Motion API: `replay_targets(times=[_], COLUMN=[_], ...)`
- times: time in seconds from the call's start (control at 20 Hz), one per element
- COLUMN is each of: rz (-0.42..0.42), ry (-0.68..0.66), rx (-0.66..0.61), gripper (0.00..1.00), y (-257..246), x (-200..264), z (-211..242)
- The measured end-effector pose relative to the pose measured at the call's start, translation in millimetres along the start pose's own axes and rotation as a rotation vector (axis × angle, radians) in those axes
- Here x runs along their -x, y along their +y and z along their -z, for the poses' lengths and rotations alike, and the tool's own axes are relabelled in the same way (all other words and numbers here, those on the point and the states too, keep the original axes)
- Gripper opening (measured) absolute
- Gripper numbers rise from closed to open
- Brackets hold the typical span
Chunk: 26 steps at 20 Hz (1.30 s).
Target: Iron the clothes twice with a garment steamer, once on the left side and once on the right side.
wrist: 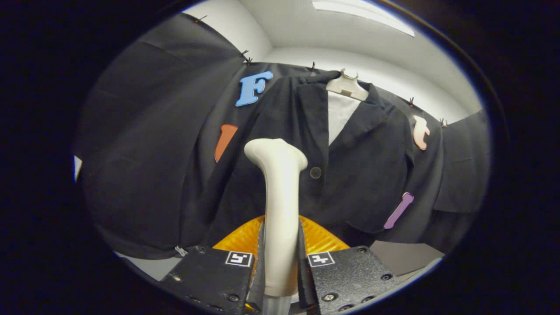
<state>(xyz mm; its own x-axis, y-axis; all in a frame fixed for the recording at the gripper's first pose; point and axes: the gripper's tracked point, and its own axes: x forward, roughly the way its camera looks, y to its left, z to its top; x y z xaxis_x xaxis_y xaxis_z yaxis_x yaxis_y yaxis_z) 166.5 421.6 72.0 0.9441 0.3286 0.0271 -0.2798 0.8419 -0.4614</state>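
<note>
Steamer (280,210) is clamped by its handle between the fingers (262,262), head held just below the jacket (350,175) button; slip in the grasp is risked if the head is pressed or snagged on the lapel.

We saw the gripper (280,262) clamped on the cream handle of the garment steamer (280,192), both fingers pressing its sides. The steamer's head flared just ahead of the fingers, close to the front of a black jacket (358,170) on a white hanger (348,85). A dark button (315,173) sat just beside the head. An orange ribbed piece (319,240) showed behind the fingers.
</note>
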Motion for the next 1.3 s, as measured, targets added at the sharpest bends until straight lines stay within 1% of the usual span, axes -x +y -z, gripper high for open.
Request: replay_targets(times=[0.35,0.55,0.75,0.9,1.15,1.3], rz=[-0.019,-0.052,-0.071,-0.071,-0.089,-0.081], ry=[0.111,0.185,0.281,0.324,0.432,0.456], rx=[0.015,0.040,0.031,0.022,0.005,-0.014], gripper=[0.33,0.33,0.33,0.33,0.33,0.33], y=[6.4,22.9,32.2,36.5,46.5,46.0], x=[16.7,31.6,46.5,52.5,67.1,74.9], z=[57.4,99.4,142.2,161.6,203.4,211.5])
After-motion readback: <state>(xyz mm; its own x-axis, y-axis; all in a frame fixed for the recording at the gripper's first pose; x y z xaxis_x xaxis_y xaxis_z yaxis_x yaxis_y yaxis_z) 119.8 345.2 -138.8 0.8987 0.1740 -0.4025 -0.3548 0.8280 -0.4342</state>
